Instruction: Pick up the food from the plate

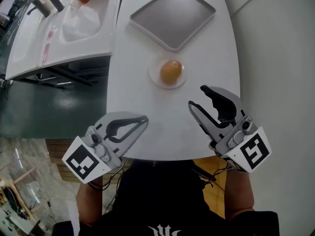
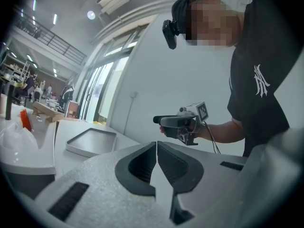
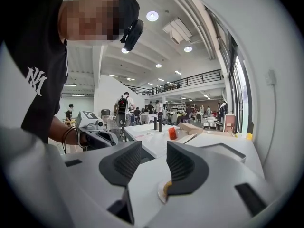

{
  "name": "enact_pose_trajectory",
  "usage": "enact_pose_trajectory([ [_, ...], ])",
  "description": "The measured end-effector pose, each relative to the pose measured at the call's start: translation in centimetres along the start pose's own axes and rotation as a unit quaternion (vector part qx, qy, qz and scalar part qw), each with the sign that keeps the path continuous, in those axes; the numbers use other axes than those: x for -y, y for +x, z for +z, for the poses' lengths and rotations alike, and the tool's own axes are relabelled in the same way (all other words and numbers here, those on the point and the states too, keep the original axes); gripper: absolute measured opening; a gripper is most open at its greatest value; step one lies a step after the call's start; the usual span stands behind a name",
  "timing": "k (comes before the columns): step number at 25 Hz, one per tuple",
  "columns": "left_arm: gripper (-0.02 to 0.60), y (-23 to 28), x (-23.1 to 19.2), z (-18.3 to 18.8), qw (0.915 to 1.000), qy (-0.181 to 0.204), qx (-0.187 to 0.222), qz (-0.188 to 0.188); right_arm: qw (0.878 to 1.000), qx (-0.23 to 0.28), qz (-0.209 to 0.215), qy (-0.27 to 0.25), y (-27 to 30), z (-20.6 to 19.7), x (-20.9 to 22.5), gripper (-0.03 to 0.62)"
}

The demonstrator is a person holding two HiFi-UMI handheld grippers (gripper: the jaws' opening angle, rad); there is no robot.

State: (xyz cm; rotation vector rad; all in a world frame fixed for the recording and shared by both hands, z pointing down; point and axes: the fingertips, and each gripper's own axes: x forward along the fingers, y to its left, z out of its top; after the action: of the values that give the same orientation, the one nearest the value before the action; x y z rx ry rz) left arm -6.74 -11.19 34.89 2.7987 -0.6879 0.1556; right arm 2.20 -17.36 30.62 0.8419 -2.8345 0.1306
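Observation:
A round brown piece of food [image 1: 171, 72] lies on a small white plate [image 1: 153, 76] in the middle of the white table [image 1: 142, 87]. My right gripper [image 1: 197, 96] hovers near the table's front right, short of the plate, open, with nothing between its fingers. In the right gripper view the gap of the right gripper [image 3: 153, 148] shows bare table, and the plate [image 3: 161, 194] with the food [image 3: 167, 188] peeks from under one jaw. My left gripper [image 1: 143, 120] is shut and empty over the front left edge. In the left gripper view the left gripper [image 2: 156, 145] has its jaws pressed together.
A grey rectangular tray [image 1: 172, 17] sits beyond the plate at the far end of the table. A second white table [image 1: 29, 43] at the left holds dark bottles [image 1: 47, 4] and a clear bag [image 1: 81, 21]. A dark floor gap [image 1: 54, 102] lies between the two tables.

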Motion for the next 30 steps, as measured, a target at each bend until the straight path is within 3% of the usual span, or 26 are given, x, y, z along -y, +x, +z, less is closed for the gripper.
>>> enact_pose_trajectory([
  [6,0.008,1.8,-2.2,-0.9,0.9998,-0.021,-0.001,-0.007,1.000,-0.019,0.018,0.005,2.5,-2.3,1.9,0.208],
  [13,0.008,4.0,-4.6,-1.9,0.9995,0.019,-0.027,-0.004,0.999,-0.022,0.039,0.013,5.2,-4.8,4.0,0.245],
  [16,0.008,4.4,-5.4,-1.8,0.9995,0.017,-0.026,-0.004,0.998,-0.036,0.055,0.009,6.4,-5.9,4.1,0.284],
  [30,0.008,6.8,-7.5,-2.9,0.9991,0.004,-0.036,-0.021,0.995,-0.085,0.048,0.018,9.7,-10.9,7.0,0.331],
])
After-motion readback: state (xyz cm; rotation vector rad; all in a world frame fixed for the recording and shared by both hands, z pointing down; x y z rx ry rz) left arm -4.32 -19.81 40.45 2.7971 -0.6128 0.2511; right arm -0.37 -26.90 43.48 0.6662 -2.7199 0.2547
